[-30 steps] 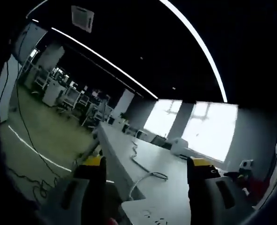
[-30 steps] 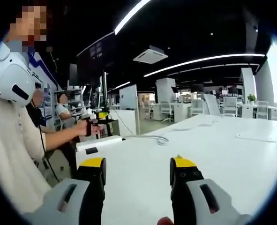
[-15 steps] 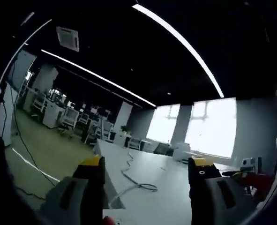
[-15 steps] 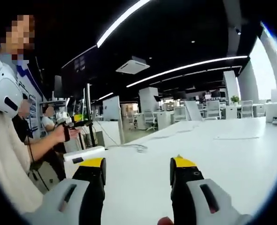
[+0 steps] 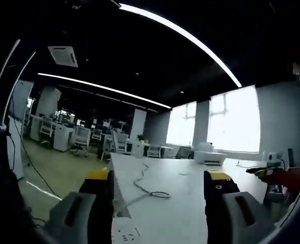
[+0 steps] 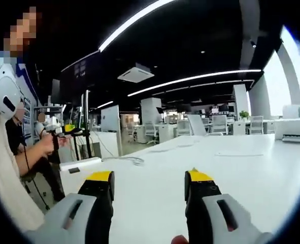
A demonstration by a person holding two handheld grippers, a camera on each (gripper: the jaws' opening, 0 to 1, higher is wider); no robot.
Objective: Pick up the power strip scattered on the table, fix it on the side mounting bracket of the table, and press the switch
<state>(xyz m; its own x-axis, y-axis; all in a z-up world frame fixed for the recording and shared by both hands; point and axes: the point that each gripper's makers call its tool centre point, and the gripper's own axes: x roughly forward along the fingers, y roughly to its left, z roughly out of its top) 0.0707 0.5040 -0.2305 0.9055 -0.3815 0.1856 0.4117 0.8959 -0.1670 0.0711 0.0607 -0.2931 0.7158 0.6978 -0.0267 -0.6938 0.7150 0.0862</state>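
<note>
Left gripper [image 5: 158, 178]: jaws apart, nothing between them, yellow-tipped, held above the tabletop [image 5: 190, 203] and aimed along its length. Right gripper [image 6: 148, 179]: jaws likewise apart and empty, hovering over bare white tabletop [image 6: 251, 168].

Power strip [image 5: 125, 234] in left gripper view: white, lying flat at the near edge of the tabletop, just beside the left jaw and partly hidden by it; sockets faintly visible on top. White cable [image 5: 147, 188] running from the strip's area along the tabletop, forming a loose loop near the middle, then trailing toward the far end. Same strip seen from the right gripper view as a white bar [image 6: 79, 163] at the tabletop's left edge, well apart from the right gripper's jaws, with a small dark rectangular object [image 6: 74, 170] beside it and the cable [image 6: 129, 160] curling off toward the far edge.

Left gripper also visible in right gripper view [image 6: 63, 130], held in the person's hand [image 6: 48, 144] past the left edge of the tabletop; jaw state not readable from there. White printer-like box [image 6: 292, 129] at the far right corner of the tabletop. Switch on the strip too small to make out.
</note>
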